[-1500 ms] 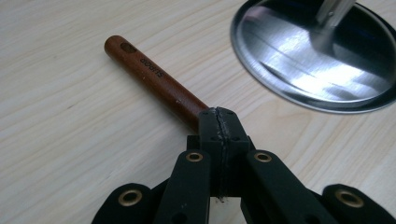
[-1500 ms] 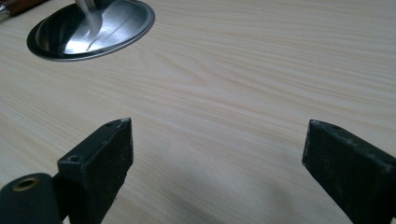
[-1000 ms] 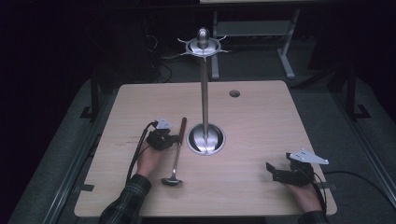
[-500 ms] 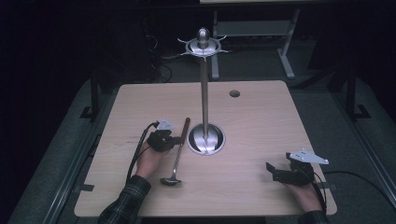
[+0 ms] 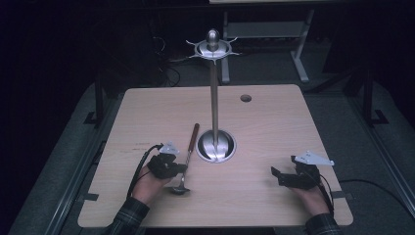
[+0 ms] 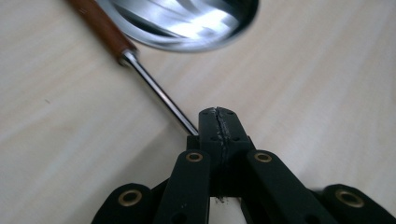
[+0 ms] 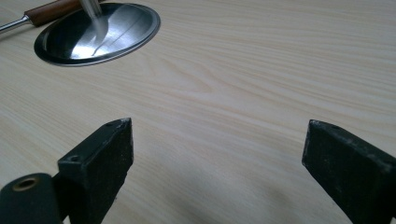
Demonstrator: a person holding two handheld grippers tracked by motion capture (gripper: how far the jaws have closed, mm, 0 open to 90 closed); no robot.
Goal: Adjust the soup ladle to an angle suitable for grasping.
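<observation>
Left jaws pinch the ladle (image 5: 185, 155) shaft beside the stand (image 5: 215, 142); right jaws spread. Next, seemingly: lift to hang it.

No text, label, brand, number or sign can be read anywhere in these pictures. A few faint dark marks lie on the table (image 5: 274, 127) near its left edge in the high view, too small and blurred to tell whether they are writing.
</observation>
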